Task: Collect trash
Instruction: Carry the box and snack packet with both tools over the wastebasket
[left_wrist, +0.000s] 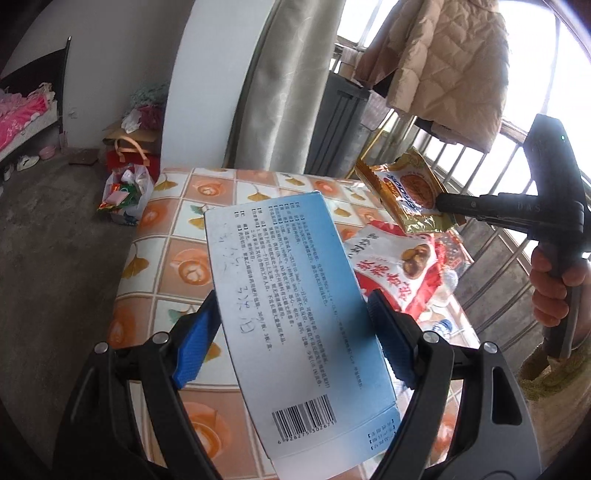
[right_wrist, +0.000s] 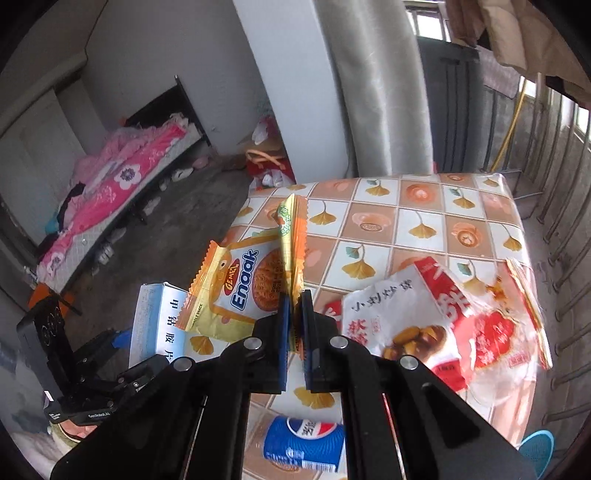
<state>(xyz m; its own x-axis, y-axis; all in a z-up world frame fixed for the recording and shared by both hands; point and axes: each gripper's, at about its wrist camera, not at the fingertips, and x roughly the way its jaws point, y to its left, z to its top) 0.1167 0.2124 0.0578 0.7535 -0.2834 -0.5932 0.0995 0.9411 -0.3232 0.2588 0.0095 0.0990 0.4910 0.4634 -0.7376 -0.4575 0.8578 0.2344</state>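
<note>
Left gripper (left_wrist: 295, 314): jaws spread wide, blue pads pressed against the two long edges of a pale blue box (left_wrist: 291, 314). The box is held clear above the table, tilted, its far end toward 12 o'clock, barcode at the near end (handwriting in pen runs along one side).

Right gripper (right_wrist: 295, 306): jaws pressed nearly together, pinching a folded edge of a yellow snack wrapper (right_wrist: 243, 288). The wrapper fans out toward 10 o'clock, off the table. In the left wrist view this gripper comes in from 3 o'clock, a hand (left_wrist: 550, 291) wrapped round its handle, fingers curled, a fuzzy cuff below.

Surface: table (right_wrist: 424, 206) under a glossy cloth, orange and white squares with yellow leaves. A red and white snack bag (right_wrist: 424, 325) lies crumpled flat at 4 o'clock of the right gripper. A blue soda can (right_wrist: 303, 443) lies on its side at 6 o'clock, partly hidden by the gripper body.

Room: grey concrete floor; bed with pink bedding (right_wrist: 110, 195) at 9 o'clock; pale curtain (right_wrist: 376, 85) at 12; window bars at 3. A beige quilted coat (left_wrist: 443, 62) hangs at 1 o'clock in the left view. A plastic bag (left_wrist: 127, 192) stuffed with wrappers sits on the floor beside the table's far left corner.
</note>
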